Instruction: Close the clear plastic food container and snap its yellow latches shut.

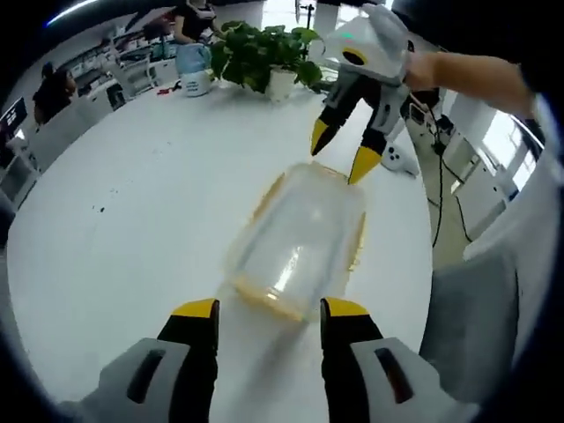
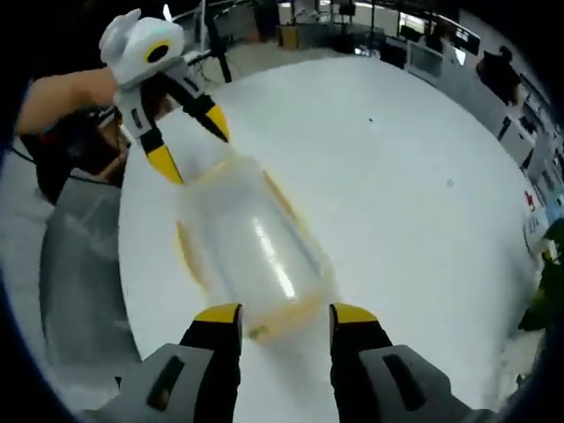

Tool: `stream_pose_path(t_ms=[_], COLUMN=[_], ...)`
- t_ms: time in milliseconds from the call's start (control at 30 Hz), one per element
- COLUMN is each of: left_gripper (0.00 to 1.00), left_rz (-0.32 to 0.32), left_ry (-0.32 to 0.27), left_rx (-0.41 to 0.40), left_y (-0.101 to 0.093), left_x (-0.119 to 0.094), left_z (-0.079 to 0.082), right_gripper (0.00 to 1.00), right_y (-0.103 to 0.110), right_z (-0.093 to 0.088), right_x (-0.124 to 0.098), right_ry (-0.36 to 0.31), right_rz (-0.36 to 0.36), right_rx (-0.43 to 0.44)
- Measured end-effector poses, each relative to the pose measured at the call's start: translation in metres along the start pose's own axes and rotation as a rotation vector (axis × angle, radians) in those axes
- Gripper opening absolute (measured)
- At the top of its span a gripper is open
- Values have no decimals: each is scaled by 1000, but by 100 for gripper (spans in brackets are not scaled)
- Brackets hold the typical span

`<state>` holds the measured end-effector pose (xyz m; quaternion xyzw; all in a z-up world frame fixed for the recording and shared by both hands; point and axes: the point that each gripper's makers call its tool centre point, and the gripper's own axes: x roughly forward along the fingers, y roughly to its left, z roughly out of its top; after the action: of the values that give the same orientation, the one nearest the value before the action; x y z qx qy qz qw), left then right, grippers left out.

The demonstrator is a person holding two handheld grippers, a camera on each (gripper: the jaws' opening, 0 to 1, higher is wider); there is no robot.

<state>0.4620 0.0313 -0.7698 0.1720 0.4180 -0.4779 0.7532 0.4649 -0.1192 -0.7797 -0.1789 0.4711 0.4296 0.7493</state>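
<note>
The clear plastic food container [image 1: 298, 247] lies on the white round bench [image 1: 132, 229], and its lid seems to be already on, although blur makes this not certain. The yellow latches [image 1: 264, 201] along its long sides look flared outward, so I judge that snapping them is what remains.

The left hand-held gripper [image 1: 269, 310] has its jaws spread at the near short end of the container, at 6 o'clock. The right hand-held gripper [image 1: 342, 152] is also spread, at 12 o'clock over the far end. In the right gripper view the places are reversed. A potted plant [image 1: 269, 53] stands farther away.
</note>
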Motion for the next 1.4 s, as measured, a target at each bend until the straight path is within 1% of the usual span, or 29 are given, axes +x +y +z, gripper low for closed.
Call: stream_pose_path(t_ms=[33, 67, 133, 167, 200, 233, 267, 300, 333, 400, 433, 467, 533, 600, 633, 667, 700, 733, 767, 900, 933, 1033, 1067, 1133, 1200, 1300, 1333, 1400], left_gripper=[47, 47, 47, 47, 47, 47, 47, 47, 48, 49, 50, 51, 52, 52, 52, 53, 53, 53, 52, 52, 52, 53, 53, 53, 52, 48, 46, 44], left_rz=[1, 5, 42, 53, 60, 67, 76, 79, 75, 75, 78, 87, 89, 76, 79, 85, 87, 87, 101, 98, 98, 89, 88, 85, 63, 53, 47, 59], left_ry=[-1, 3, 9, 6, 5, -3, -12, -14, -24, -46, -54, -61, -67, -69, -63, -66, -74, -74, -75, -90, -88, -89, -85, -80, -97, -100, -99, -80], left_rx=[0, -15, -28, -58, -104, -129, -129, -141, -197, -259, -279, -285, -324, -362, -362, -372, -405, -414, -438, -495, -495, -529, -534, -551, -601, -624, -634, -615], left_y=[0, -1, 2, 3, 3, 4, 5, 5, 3, 2, 2, 3, 2, -2, -3, -2, -2, -3, -1, -4, -5, -8, -9, -9, -12, -12, -13, -14], left_x=[0, 1, 1, 2, 3, 3, 3, 4, 5, 6, 7, 7, 10, 12, 13, 14, 14, 14, 14, 17, 17, 20, 22, 23, 25, 28, 28, 30], left_z=[0, -1, -2, -2, -3, -2, -1, -1, -1, 0, 0, 0, -1, -3, -4, -5, -4, -5, -6, -8, -8, -10, -11, -13, -12, -12, -12, -16], right_gripper=[40, 40, 39, 39, 40, 41, 41, 40, 40, 40, 40, 40, 40, 40, 39, 40, 40, 40, 40, 41, 42, 42, 42, 42, 41, 41, 41, 41], right_y=[-2, -1, -3, -4, -3, 0, 0, -1, -1, 1, 0, -2, 0, -4, -2, -1, -2, -2, -3, -2, -3, -3, -2, -1, 1, 1, 1, 2], right_z=[1, 0, -1, -4, -3, -4, -4, -4, -5, -6, -5, -6, -2, -2, -2, -1, -1, -1, -3, -4, -4, -5, -6, -5, -6, -7, -7, -8], right_x=[0, 0, 1, 3, 4, 5, 6, 6, 8, 8, 8, 8, 9, 8, 8, 9, 10, 10, 11, 12, 12, 12, 12, 14, 15, 15, 15, 16], right_ry=[-7, -1, 1, 14, 9, 6, 3, 4, 4, -3, -6, -9, -27, -25, -29, -38, -45, -45, -41, -49, -49, -57, -58, -63, -66, -63, -63, -65], right_rz=[-20, -18, -38, -46, -44, -39, -46, -52, -57, -63, -68, -83, -81, -117, -112, -107, -112, -115, -125, -124, -126, -130, -125, -117, -104, -97, -97, -96], right_rx=[28, 51, 69, 80, 88, 121, 125, 136, 152, 201, 204, 233, 257, 232, 245, 279, 294, 292, 307, 352, 357, 411, 443, 460, 497, 544, 545, 555])
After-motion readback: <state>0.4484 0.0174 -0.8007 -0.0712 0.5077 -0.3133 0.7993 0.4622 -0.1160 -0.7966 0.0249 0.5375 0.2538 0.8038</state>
